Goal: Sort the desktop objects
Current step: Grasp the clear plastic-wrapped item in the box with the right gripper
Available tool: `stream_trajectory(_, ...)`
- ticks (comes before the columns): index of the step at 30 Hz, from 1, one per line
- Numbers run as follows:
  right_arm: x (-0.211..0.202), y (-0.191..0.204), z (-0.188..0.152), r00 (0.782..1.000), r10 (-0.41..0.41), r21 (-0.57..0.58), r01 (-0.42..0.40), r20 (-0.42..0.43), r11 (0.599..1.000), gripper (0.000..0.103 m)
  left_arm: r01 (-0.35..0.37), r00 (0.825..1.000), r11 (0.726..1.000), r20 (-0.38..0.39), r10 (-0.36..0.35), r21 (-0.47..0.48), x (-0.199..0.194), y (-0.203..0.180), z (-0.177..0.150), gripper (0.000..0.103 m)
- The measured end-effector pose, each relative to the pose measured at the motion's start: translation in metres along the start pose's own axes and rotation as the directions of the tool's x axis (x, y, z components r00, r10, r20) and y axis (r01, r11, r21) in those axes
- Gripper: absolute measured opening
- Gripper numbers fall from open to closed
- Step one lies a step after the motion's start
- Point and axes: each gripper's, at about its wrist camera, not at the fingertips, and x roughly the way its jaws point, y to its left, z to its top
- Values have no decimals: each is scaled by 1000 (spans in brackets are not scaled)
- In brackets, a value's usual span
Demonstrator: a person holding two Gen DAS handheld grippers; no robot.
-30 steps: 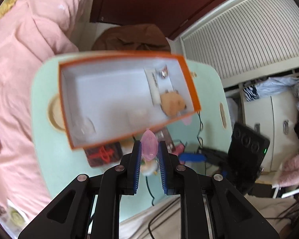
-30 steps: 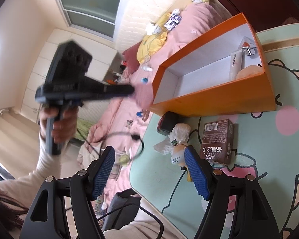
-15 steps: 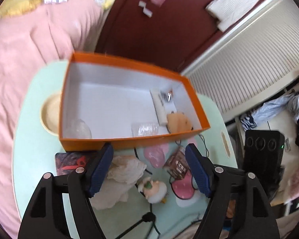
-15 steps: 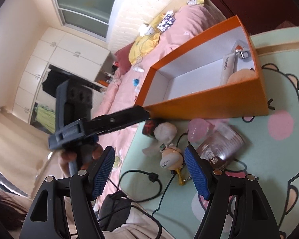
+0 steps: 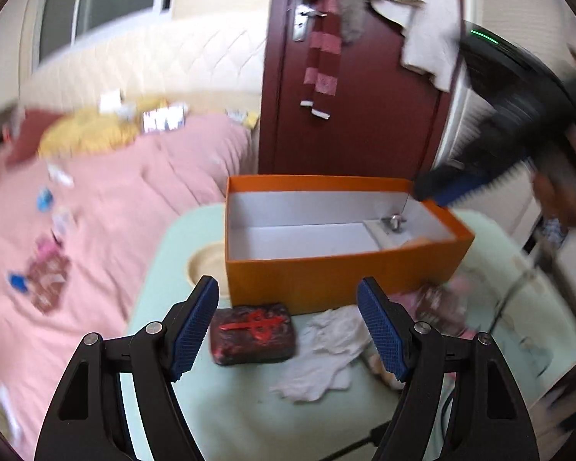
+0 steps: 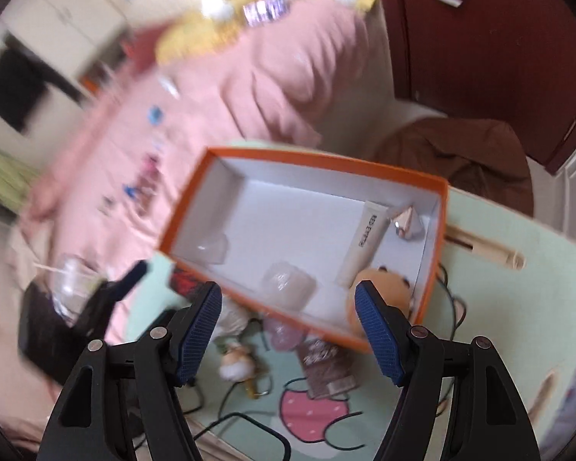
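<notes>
Both tools empty: the left gripper point(image 5: 288, 320) and right gripper point(image 6: 288, 324) stand with jaws spread wide. The orange box point(image 6: 430, 269) holds a tube point(image 6: 366, 244) and plush point(image 6: 380, 288), evidently as the collecting point. The red pouch point(image 5: 253, 332) and white cloth point(image 5: 326, 353) lie outside, just before its front wall.

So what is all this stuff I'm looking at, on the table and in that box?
box: 1, orange with white inside, open, on the table
tube: 1, cream, in the box
plush toy: 1, orange, in the box
dark block: 1, black and red, on the table before the box
crumpled tissue: 1, white, beside the block
brown packet: 1, on the table
small figure: 1, pale, on the table
table: 1, mint green
bed: 1, pink cover, behind
left gripper: blue pads, open, empty
right gripper: blue pads, open, empty
</notes>
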Motion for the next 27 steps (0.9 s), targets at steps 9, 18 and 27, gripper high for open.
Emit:
stream_trajectory(9,79,11,29,932,-116,-67,99,-344,993,55,35,999,997,3,-35,-62,1,11,0,75)
stream_trajectory(18,121,15,44,860,-139,-87,110,-491,990,32,55,998,992,2,-55,-116,3,23,2,75)
stream_trajectory(27,6,28,22,994,54,-115,-65,-93,991,32,183,983,924,81,-166,-336,-5,66,3,75)
